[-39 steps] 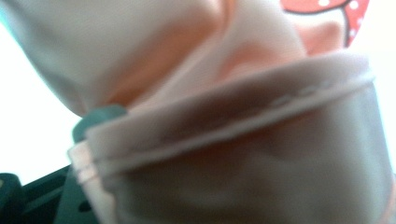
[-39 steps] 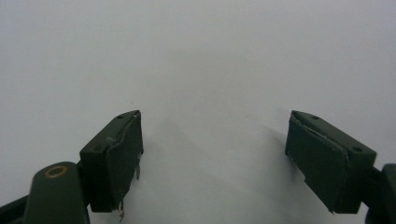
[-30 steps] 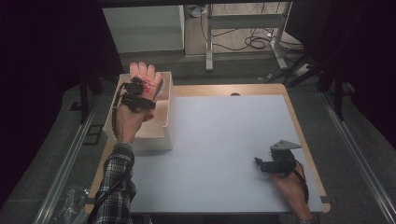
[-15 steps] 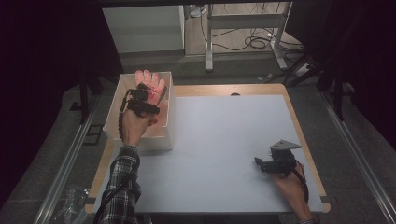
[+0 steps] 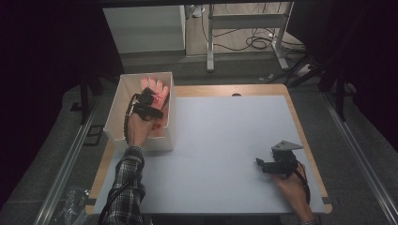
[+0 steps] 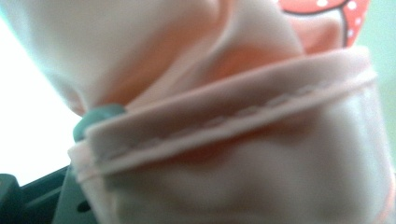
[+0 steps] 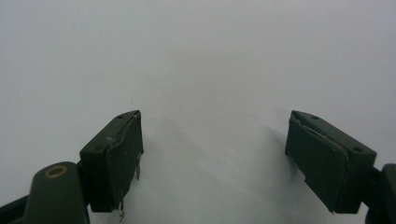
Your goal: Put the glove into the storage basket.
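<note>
Where the high view looks down on the desk [image 5: 220, 154], the left hand-held gripper [image 5: 151, 96] sits inside a white box [image 5: 115, 112] that stands at the desk's far left corner, partly overhanging its edge. Its jaws are clamped on a pink glove [image 5: 157, 86], whose fingers fan out toward the box's far wall. The left hand [image 5: 139, 129] reaches over the near wall of the box, and a plaid sleeve [image 5: 124, 187] runs back from it to the bottom edge. At the near right of the desk, well apart from the box, the right hand-held gripper [image 5: 268, 165] rests low over the pale surface with a grey three-cornered plate on top, the right hand [image 5: 293, 187] behind it.

In the left gripper view, the pink glove [image 6: 224, 130] is pressed close to the lens, blurred, with a stitched hem running across the middle and a patch of red with white dots at the top right. A dark part of the gripper peeks out at the lower left, with the fabric pinched tight against it.

In the right gripper view, the right hand-held gripper [image 7: 212, 154] has its two black jaws standing wide apart, with nothing between them. Beneath them lies the bare pale desk [image 7: 201, 56], and each jaw casts a soft shadow on it.
</note>
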`<state>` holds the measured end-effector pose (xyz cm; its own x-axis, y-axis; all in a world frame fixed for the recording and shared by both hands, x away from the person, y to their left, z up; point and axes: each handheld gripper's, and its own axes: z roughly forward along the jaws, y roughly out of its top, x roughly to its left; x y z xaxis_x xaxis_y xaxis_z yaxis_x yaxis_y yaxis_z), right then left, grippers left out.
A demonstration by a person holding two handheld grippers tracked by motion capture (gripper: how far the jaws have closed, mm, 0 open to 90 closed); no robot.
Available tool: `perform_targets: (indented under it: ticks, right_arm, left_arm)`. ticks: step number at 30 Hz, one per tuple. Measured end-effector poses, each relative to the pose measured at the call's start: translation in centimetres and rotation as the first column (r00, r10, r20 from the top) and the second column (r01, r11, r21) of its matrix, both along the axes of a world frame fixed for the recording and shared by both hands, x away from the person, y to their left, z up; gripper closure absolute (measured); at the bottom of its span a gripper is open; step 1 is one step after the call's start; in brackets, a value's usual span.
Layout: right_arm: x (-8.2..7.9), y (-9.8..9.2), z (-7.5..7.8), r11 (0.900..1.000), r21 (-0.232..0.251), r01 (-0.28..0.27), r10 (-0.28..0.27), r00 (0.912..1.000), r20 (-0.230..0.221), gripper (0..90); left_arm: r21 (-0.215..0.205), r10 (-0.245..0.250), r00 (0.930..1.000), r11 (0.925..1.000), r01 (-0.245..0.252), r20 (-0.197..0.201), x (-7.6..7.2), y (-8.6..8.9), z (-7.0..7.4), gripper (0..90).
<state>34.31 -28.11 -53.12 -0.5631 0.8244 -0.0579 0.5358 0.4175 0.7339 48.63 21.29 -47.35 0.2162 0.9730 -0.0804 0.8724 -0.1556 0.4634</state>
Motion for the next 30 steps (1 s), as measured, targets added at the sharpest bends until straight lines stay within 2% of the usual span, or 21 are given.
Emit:
perform_targets:
  ticks: [5,8,13,18,21,25,28,30]
  right_arm:
    - [0.0,0.0,0.0,1.000,0.000,0.000,0.000,1.0000,0.000,19.2]
    - [0.0,0.0,0.0,1.000,0.000,0.000,0.000,1.0000,0.000,19.2]
    - [0.0,0.0,0.0,1.000,0.000,0.000,0.000,1.0000,0.000,19.2]
    - [0.0,0.0,0.0,1.000,0.000,0.000,0.000,1.0000,0.000,19.2]
    - [0.0,0.0,0.0,1.000,0.000,0.000,0.000,1.0000,0.000,19.2]
    - [0.0,0.0,0.0,1.000,0.001,0.000,0.000,1.0000,0.000,19.3]
    - [0.0,0.0,0.0,1.000,0.000,0.000,0.000,1.0000,0.001,19.2]
    - [0.0,0.0,0.0,1.000,0.000,0.000,0.000,1.0000,0.000,19.3]
  left_arm:
    - [0.023,-0.005,0.9998,0.9997,0.005,-0.021,0.3,-0.3,-0.3,37.4]
    - [0.032,-0.006,0.9984,0.9995,0.008,-0.057,0.7,-0.6,-0.7,37.1]
    - [0.044,-0.028,0.9907,0.9984,0.034,-0.133,1.3,-1.2,-1.6,36.5]
    - [0.035,-0.027,0.9843,0.9988,0.034,-0.175,1.9,-1.4,-2.4,32.6]
    - [0.024,-0.028,0.9775,0.9991,0.034,-0.209,2.2,-1.4,-2.7,28.0]
    - [0.015,-0.031,0.9752,0.9993,0.035,-0.219,2.3,-1.3,-2.8,20.5]
    - [-0.008,-0.037,0.9779,0.9993,0.036,-0.206,2.2,-1.1,-2.6,13.6]
    - [-0.009,-0.041,0.9804,0.9992,0.040,-0.193,2.1,-1.0,-2.4,9.5]
